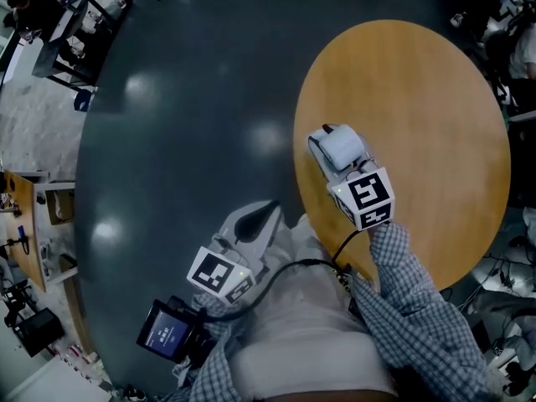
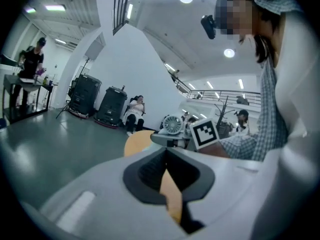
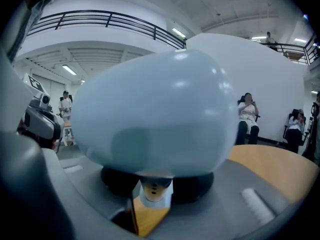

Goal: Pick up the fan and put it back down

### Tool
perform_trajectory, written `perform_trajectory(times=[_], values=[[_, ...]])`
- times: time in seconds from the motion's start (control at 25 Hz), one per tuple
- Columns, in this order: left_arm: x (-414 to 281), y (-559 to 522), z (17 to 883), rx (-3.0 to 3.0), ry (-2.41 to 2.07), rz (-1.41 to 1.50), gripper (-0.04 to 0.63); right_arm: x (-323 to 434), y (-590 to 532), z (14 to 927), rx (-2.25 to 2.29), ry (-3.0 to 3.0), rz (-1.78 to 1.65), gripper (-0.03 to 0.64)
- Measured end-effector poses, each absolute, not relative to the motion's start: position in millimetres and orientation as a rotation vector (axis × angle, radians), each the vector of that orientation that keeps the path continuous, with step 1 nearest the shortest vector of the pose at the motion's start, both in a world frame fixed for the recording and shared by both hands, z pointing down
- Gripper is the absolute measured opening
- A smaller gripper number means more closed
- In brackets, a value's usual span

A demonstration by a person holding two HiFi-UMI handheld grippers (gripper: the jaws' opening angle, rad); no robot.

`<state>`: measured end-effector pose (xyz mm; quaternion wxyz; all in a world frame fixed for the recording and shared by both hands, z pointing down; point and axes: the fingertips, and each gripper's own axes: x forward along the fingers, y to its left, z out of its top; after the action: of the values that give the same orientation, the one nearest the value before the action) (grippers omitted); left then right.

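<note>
A small white fan (image 1: 345, 145) with a rounded head hangs over the near left part of the round wooden table (image 1: 419, 90). My right gripper (image 1: 328, 141) is shut on it. In the right gripper view the fan's pale head (image 3: 155, 114) fills the middle, and its short stem (image 3: 155, 191) sits between the jaws of my right gripper (image 3: 152, 200). My left gripper (image 1: 266, 213) is off the table, over the dark floor near the person's body, with its jaws together and nothing in them. The left gripper view shows my left gripper (image 2: 167, 176), with the fan (image 2: 173, 124) and the right gripper's marker cube (image 2: 205, 132) beyond it.
Dark grey floor (image 1: 184, 124) surrounds the table. Desks and equipment (image 1: 25, 224) line the left edge of the head view. Black cases (image 2: 97, 101) stand by the far wall. Seated people (image 3: 247, 116) are in the background. A small screen device (image 1: 167, 332) hangs at the person's side.
</note>
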<state>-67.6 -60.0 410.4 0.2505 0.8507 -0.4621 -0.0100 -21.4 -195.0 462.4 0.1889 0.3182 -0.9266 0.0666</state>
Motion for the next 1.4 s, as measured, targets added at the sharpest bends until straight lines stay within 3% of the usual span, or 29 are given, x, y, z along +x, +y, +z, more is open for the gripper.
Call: perform_trajectory(times=[0.48, 1.08, 1.4], values=[[-81.2, -35.1, 452.2, 2.164, -1.255, 0.02, -0.002, -39.1, -189.9, 527.5, 0.841, -2.525, 0.295, 0.138], [-83.7, -28.6, 457.6, 2.131, -1.253, 0.003, 0.0, -49.6, -178.3, 526.7, 0.793, -2.515, 0.215, 0.139], [-82.1, -23.7, 459.5, 2.153, -1.236, 0.003, -0.002, -36.7, -170.5, 540.5, 0.808, -2.445, 0.199, 0.193]])
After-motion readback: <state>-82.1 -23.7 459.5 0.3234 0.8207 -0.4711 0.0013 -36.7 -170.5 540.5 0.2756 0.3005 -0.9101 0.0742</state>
